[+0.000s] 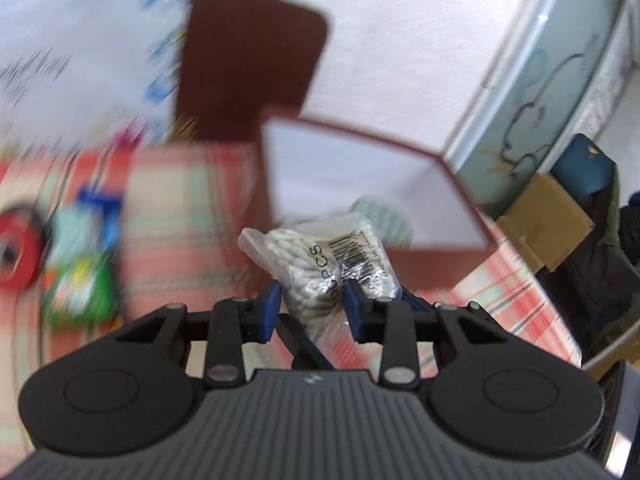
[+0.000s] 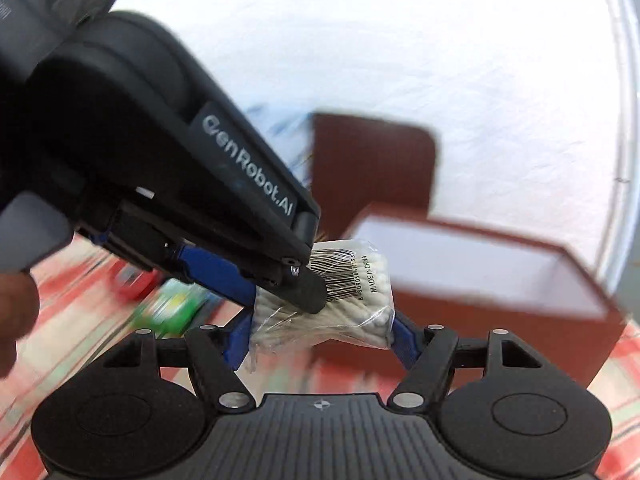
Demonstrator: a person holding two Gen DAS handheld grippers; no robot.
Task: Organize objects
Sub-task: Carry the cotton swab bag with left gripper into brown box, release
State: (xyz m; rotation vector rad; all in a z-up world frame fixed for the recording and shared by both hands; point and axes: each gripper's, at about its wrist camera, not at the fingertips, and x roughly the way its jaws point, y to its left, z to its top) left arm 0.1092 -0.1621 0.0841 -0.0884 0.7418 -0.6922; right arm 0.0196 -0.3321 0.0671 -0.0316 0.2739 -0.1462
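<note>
A clear bag of cotton swabs (image 1: 320,268) with a barcode is held above the checked tablecloth, just in front of an open brown box (image 1: 360,184) with a white inside. My left gripper (image 1: 314,304) is shut on the bag's lower end. In the right wrist view the bag (image 2: 340,300) sits between my right gripper's (image 2: 320,332) blue fingers, which press on its two sides. The left gripper's body (image 2: 180,168) crosses that view from the upper left and its tip covers part of the bag. The box (image 2: 480,272) is behind and to the right.
The box's brown lid (image 1: 248,64) stands against the white wall. A red tape roll (image 1: 16,252), a green packet (image 1: 80,280) and a blue item (image 1: 100,208) lie blurred at the left on the cloth. Cardboard boxes (image 1: 548,220) stand past the table's right edge.
</note>
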